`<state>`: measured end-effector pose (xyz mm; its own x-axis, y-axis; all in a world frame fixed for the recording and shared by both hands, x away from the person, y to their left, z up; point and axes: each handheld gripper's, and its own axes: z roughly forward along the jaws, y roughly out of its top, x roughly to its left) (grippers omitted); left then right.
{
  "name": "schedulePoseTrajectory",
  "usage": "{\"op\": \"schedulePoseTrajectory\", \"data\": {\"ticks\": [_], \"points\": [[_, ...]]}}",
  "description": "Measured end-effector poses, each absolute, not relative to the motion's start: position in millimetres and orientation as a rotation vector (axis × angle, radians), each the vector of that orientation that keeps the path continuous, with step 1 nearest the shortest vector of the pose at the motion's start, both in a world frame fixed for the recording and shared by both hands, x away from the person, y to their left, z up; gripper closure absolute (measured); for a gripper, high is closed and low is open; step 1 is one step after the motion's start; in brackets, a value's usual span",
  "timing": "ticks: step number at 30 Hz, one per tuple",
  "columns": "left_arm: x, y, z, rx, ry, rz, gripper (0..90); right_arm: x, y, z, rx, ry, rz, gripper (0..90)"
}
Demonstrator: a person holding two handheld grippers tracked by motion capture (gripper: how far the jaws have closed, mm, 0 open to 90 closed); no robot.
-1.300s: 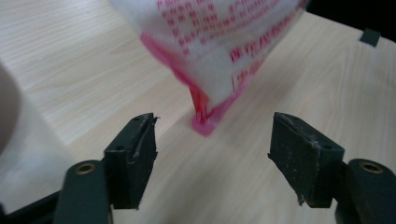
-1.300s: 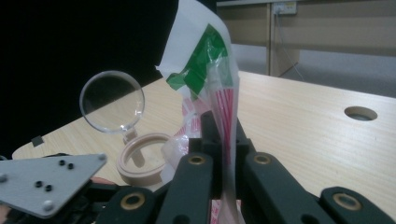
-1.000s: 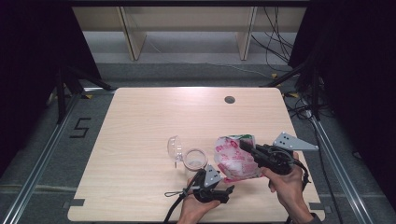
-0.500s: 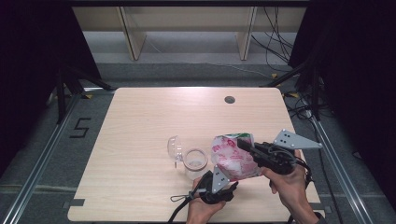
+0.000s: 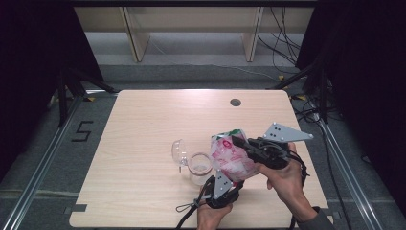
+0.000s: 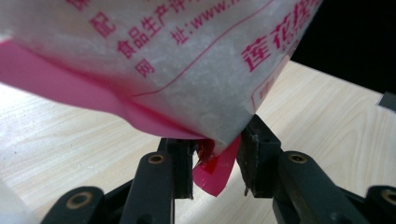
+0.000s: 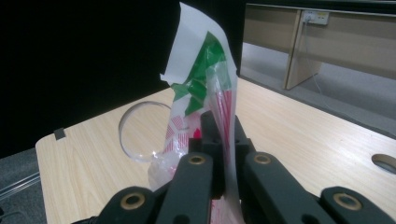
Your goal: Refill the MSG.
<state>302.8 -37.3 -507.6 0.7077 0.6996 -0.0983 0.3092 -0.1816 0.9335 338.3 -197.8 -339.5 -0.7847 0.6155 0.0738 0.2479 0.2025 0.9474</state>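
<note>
White bag (image 5: pixel 233 158), pink-red print

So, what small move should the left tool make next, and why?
Probably finish closing the left tool on the bag's bottom corner. Its jaws have just been closing and the pink corner sits between them, while the right tool pinches the bag's top above the jar.
</note>
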Motion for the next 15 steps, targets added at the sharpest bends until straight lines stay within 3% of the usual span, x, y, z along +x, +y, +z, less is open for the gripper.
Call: {"op": "schedulePoseTrajectory", "data": {"ticks": [8, 15], "points": [[304, -38, -509, 1.714, 0.843, 0.386, 67.4, 354, -178, -335, 0.772, 2.195, 1.541, 90.0], [304, -40, -509, 1.682, 0.886, 0.434, 63.3, 361, -170, -333, 0.837, 2.194, 1.527, 90.0]]}}
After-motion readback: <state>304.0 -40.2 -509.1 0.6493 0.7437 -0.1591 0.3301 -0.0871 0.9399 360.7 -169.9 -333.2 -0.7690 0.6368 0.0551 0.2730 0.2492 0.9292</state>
